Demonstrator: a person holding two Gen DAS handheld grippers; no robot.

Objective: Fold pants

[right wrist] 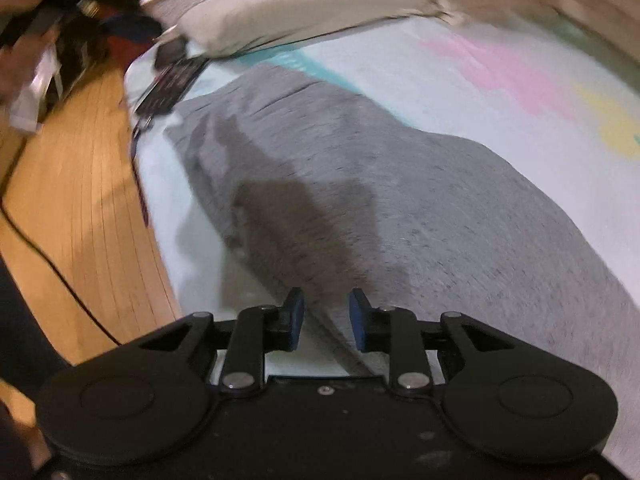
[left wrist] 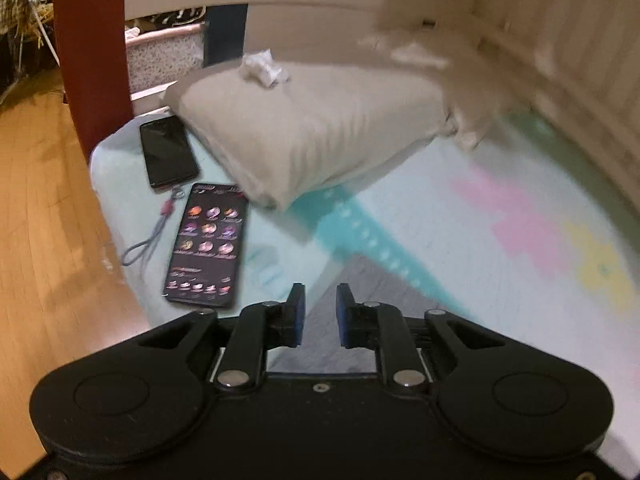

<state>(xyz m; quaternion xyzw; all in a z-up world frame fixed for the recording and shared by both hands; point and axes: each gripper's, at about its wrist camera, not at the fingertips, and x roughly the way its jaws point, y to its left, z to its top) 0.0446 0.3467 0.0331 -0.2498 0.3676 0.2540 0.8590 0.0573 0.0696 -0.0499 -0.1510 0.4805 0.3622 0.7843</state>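
Grey pants lie folded in a long strip on the pale patterned bed sheet. My right gripper hovers over their near edge, where a fold line runs under the gap between its blue pads. The jaws stand apart and do not press on the cloth. In the left wrist view only a grey corner of the pants shows, beneath and beyond my left gripper. Its jaws are also apart, with nothing pinched between them.
A beige pillow with a crumpled white tissue lies at the head of the bed. Two phones rest near the left edge of the bed. Wooden floor, a red post and a black cable are to the left.
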